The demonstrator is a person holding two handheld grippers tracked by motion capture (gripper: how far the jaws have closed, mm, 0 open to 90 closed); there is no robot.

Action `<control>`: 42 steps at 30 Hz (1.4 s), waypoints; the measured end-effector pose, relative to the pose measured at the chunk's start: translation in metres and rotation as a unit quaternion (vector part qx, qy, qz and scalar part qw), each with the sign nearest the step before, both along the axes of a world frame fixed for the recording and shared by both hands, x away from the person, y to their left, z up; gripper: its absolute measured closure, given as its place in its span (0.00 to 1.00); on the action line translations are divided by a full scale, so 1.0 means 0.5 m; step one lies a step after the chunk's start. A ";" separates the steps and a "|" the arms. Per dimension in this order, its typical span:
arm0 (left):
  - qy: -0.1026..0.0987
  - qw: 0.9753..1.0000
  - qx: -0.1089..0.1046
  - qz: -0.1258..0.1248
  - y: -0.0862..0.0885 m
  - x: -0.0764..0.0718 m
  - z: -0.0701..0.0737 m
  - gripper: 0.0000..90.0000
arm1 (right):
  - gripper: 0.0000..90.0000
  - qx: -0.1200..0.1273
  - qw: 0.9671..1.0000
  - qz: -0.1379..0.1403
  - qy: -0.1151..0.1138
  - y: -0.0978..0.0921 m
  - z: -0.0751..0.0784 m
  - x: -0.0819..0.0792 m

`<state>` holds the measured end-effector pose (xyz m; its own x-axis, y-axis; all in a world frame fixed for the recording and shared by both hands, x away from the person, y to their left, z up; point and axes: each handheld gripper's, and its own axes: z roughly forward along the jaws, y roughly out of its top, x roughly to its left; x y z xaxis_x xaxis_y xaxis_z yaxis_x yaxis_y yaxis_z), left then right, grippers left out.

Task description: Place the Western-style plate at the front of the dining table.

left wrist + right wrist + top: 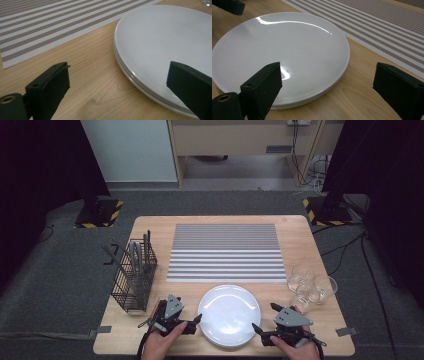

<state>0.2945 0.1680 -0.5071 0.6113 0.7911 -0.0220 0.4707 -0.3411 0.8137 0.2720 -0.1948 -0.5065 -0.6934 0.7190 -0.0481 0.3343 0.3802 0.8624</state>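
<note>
**Lining up on the plates, nothing grabbed yet**

Looks like the approach stage of picking up the white plates (229,314) at the near edge of the table (295,232), just in front of the striped mat (224,252). Actually a stack (two rims visible one on top of the other in both gripper views), sitting flat on the wood and not on the mat.

Left gripper (192,321) parked just beside the stack's left rim, jaws spread wide, one over bare wood and the other hanging over the plate edge. Not touching anything as far as can be told. Right gripper (258,329) mirrored at the right rim, also spread wide and holding nothing, with one jaw over the plate surface and the other out over the table.

Next move, best guess: drop each gripper low enough to get one jaw under a rim and one above, then squeeze. Tricky part is picking off just the top plate versus both, since the rims sit tight together. Glossy surface too, so probably slippery.

Glasses (312,287) off to the right and the wire basket (133,272) of cutlery on the left, both well clear.
</note>
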 end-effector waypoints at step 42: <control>0.022 0.999 0.035 -0.003 -0.001 0.000 -0.014 0.07 | 0.13 -0.036 0.999 0.008 0.032 -0.023 -0.023 0.007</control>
<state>0.2946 0.1675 -0.5139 0.6160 0.7877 0.0058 0.5034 -0.3993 0.7662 0.2757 -0.2062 -0.5180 -0.7078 0.7043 -0.0544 0.3814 0.4459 0.8098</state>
